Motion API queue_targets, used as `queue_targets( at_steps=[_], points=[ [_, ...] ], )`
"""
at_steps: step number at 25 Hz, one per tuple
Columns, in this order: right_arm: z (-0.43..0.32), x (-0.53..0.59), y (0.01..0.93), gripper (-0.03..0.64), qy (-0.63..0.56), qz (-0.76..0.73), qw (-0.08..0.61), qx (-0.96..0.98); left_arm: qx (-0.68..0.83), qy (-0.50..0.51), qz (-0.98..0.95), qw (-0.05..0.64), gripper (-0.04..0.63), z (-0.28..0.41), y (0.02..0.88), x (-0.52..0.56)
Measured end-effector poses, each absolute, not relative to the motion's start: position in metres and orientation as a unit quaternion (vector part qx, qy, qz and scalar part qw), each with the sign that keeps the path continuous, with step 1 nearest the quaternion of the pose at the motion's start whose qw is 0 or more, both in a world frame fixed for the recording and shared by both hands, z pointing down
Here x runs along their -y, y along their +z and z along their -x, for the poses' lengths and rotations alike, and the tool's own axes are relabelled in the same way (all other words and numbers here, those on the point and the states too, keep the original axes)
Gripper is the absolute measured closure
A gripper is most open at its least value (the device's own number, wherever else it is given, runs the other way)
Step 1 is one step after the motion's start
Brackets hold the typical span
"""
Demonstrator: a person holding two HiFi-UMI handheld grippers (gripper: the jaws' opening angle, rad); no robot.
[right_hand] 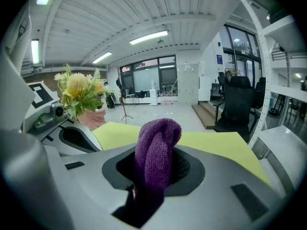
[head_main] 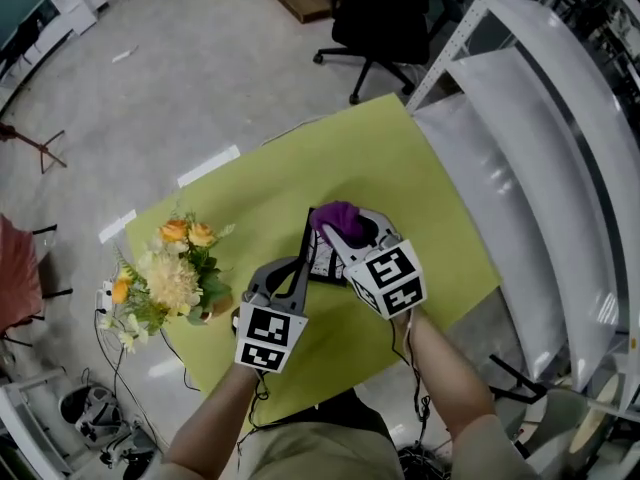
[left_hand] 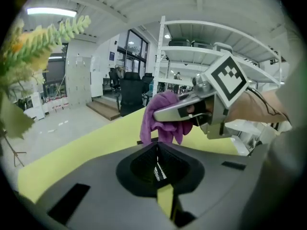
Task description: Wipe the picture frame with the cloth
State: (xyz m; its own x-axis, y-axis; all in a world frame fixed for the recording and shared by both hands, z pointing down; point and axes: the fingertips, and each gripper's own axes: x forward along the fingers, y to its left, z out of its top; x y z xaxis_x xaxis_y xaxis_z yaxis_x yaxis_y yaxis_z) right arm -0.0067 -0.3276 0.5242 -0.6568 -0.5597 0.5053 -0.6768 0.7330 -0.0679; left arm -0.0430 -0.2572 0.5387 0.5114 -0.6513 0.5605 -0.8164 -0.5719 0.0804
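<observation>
At the tabletop's (head_main: 400, 188) left edge: flowers (head_main: 170, 273), yellow and orange, just beside the left tool (head_main: 293, 273). Left tool pressed shut on the frame (head_main: 322, 256), pinching its thin near edge; seen edge-on between the jaws in the left gripper view (left_hand: 158, 169). Frame up on edge and tilted, around the middle of the tabletop, picture side turned toward the right tool (head_main: 350, 230). Cannot tell whether its lower edge touches the tabletop. Right tool clamped on the cloth (head_main: 340, 218), a purple wad bulging up out of the jaws in the right gripper view (right_hand: 154, 152). Cloth laid against the frame's far top edge, touching it, as seen from the left tool (left_hand: 160, 121). Both tools close together, the right one slightly farther from the near edge. Beyond the far corner, a black chair (head_main: 385, 18) on the floor. Along the right edge, white shelves (head_main: 540, 88).
</observation>
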Motion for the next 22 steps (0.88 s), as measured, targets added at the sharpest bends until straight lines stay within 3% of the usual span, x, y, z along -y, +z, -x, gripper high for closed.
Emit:
queue_targets(
  at_steps=[12, 22],
  points=[
    [0.037, 0.349, 0.596, 0.505, 0.126, -0.318, 0.264, 0.902, 0.411, 0.307, -0.83, 0.217, 0.588, 0.047, 0.623, 0.255],
    [0.031, 0.342, 0.633, 0.506, 0.118, -0.299, 0.357, 0.877, 0.402, 0.281, -0.836, 0.246, 0.588, 0.048, 0.633, 0.253]
  ],
)
